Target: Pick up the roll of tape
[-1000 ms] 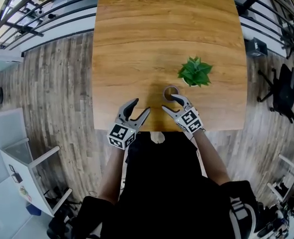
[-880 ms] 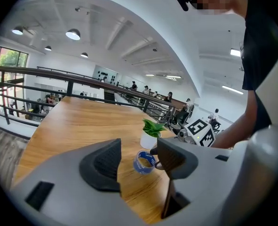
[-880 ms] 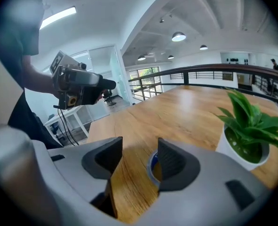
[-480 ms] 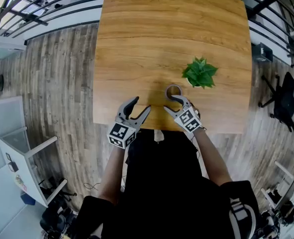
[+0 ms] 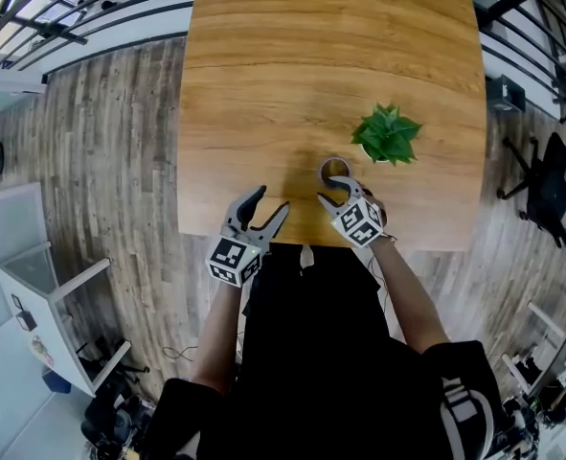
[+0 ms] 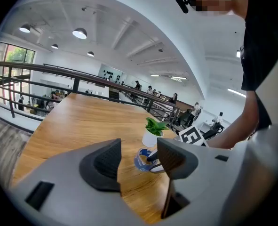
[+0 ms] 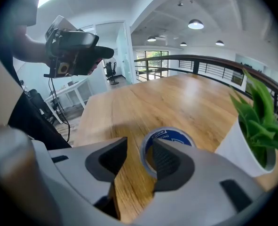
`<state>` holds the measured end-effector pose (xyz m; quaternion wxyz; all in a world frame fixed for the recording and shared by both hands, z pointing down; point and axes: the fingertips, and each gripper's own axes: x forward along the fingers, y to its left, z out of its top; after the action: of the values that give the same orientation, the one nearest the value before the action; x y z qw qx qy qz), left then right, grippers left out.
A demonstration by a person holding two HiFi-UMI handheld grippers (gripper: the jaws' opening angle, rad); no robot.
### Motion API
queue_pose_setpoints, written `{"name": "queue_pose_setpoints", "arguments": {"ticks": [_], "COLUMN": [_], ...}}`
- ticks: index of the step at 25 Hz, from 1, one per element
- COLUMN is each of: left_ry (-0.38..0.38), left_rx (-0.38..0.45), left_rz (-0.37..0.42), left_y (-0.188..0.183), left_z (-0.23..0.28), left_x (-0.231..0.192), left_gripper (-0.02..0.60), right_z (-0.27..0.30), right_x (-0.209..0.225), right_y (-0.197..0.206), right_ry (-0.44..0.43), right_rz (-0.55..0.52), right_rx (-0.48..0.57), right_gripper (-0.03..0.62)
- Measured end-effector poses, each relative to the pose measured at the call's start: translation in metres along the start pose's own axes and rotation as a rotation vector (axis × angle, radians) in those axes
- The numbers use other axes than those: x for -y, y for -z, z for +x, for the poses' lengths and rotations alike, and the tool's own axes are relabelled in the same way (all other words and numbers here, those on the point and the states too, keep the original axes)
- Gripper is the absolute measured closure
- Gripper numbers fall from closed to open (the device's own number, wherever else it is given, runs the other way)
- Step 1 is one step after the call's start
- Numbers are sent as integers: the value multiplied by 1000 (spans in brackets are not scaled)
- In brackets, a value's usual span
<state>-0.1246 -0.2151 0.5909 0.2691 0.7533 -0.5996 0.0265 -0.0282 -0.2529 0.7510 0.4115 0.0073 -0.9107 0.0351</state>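
While the roll of tape lies flat on the wooden surface, close to the near edge and right of the middle, the right tool is tipped down onto it. The right gripper view shows how the jaws stand: the right-hand one sits inside the roll's hole, against its blue inner face, and the left-hand one hangs outside the ring, so the near-left part of the roll's wall is between them. A strip of bare wood shows between the outer jaw and the roll, so the pads are not pinching it. These jaws have just been closing, partway in from their widest, and the roll rests on the surface.

Just beyond the roll, to its far right, stands a small potted plant with green leaves in a white pot. Roll and pot are near each other; whether they touch cannot be told.

Over the near edge, left of the roll and apart from it, the left tool is held with its jaws spread wide. Its own view shows nothing between them, only the surface and, farther off, the roll with the other tool's tip in it.

Plank flooring surrounds the surface.
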Motion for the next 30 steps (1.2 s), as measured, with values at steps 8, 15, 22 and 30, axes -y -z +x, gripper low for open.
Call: {"name": "queue_pose_setpoints", "arguments": {"ticks": [8, 15, 22, 30], "left_ry": [32, 59, 75, 119], "left_rx": [-10, -24, -30, -37], "left_rz": [21, 41, 60, 77], "left_y": [-4, -1, 6, 8], "left_z": [2, 0, -10, -11], "left_x": [-6, -11, -18, -13], "left_gripper": [337, 337, 337, 337], "right_z": [16, 19, 21, 21], "right_x": [1, 8, 7, 5], "right_y": [13, 17, 16, 16], "right_ry": [7, 67, 87, 104], "right_rz": [27, 19, -44, -68], "right_rx": [-79, -104, -107, -127], "right_gripper": [449, 513, 536, 539]}}
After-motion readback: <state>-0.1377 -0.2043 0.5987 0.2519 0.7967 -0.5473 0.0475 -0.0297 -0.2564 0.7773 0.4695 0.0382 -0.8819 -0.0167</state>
